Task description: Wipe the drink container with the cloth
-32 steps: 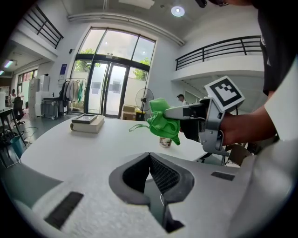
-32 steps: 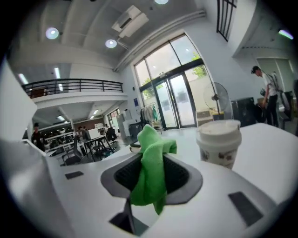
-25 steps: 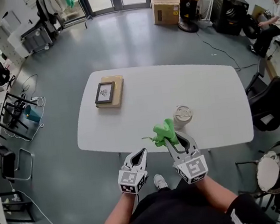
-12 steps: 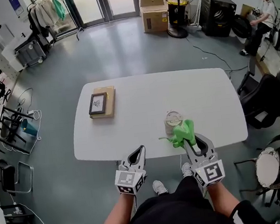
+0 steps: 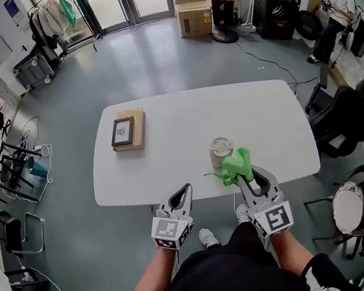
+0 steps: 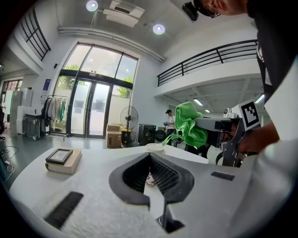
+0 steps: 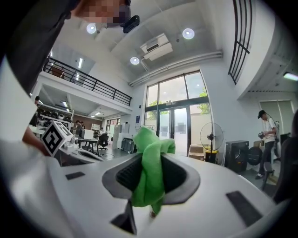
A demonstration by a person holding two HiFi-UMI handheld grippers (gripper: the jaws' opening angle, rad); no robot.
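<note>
Grip state first, at the bottom of the head view: the left gripper (image 5: 184, 191) sits left of centre, off the near table edge, its jaws closed together on nothing. The right gripper (image 5: 246, 172), right of centre, is clenched on the green cloth (image 5: 235, 166), which bunches past the jaw tips in a loose wad with one tail trailing left.

Just beyond the wad, the drink container (image 5: 220, 149) stands upright on the white table (image 5: 185, 112), near its front edge at centre frame. The cloth overlaps its right side in this view.

Recommended procedure for the wipe:
- Bring the wad, not the jaw tips, against the container wall.
- Press lightly, since the container looks light and nothing braces it.
- Consider steadying it with the left gripper from the opposite side; otherwise a sideways stroke is likely to push or tip it.

Farther back, upper left on the table, a framed picture (image 5: 123, 130) lies on a book (image 5: 139, 138), well apart from the work.

Not determinable: whether cloth and container actually touch. The right gripper view shows cloth filling the jaw gap and no container; the left gripper view shows only the lid rim. Wall, contents and any dirt are too small to read.
</note>
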